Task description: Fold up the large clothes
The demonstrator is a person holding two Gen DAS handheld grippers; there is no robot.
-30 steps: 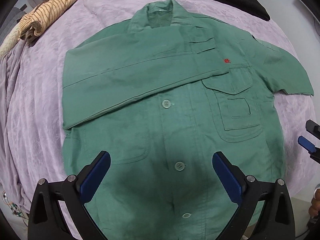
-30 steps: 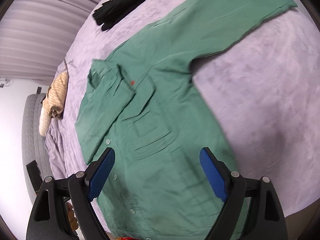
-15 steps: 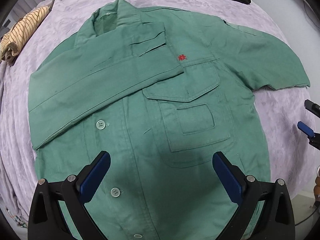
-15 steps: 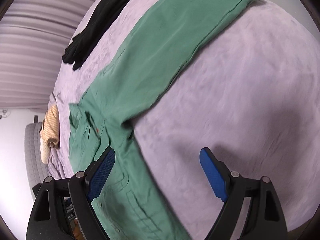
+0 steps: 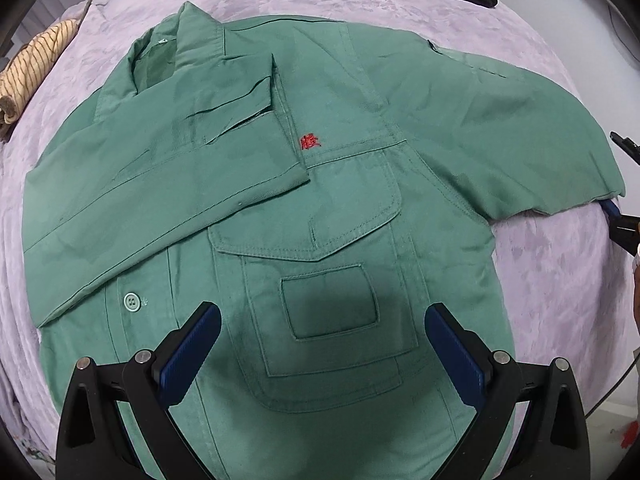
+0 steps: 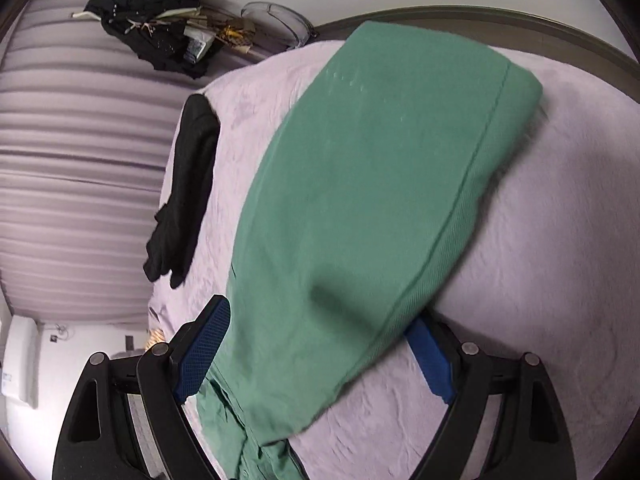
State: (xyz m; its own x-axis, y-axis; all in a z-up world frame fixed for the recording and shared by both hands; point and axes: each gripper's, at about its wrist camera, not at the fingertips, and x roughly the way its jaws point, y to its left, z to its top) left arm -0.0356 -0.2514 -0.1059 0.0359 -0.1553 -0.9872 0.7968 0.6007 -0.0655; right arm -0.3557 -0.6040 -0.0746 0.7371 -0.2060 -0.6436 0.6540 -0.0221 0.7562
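Looking down through the left wrist view, I see the green jacket (image 5: 320,200) spread flat across the middle of the frame on a lilac bedspread (image 5: 552,280) with a soft, mottled, velvety nap. The jacket is a stiff woven twill, matte, with neat topstitched seams. One sleeve (image 5: 160,184) is folded across the chest as a long flat band, its cuff ending near a small red embroidered mark (image 5: 310,142). Below that sits a pointed pocket flap (image 5: 316,232) over a rectangular patch pocket (image 5: 330,304); I cannot tell whether anything is in the pocket. A round pale green button (image 5: 132,302) shows at the left.

My left gripper (image 5: 320,344) hangs over the pocket with its ribbed blue pads (image 5: 192,352) spread wide, nothing between them, released.

In the right wrist view, the other sleeve (image 6: 380,184) runs from the lower left up to the upper right as a broad, smooth green tube with a stitched seam along its edge. My right gripper (image 6: 320,356) straddles it, jaws wide, the cloth lying between the pads but not pinched.

A black garment (image 6: 184,192) lies limp at the left of that frame. A striped tan cloth (image 5: 32,68), rolled, sits at the upper left of the left wrist frame.
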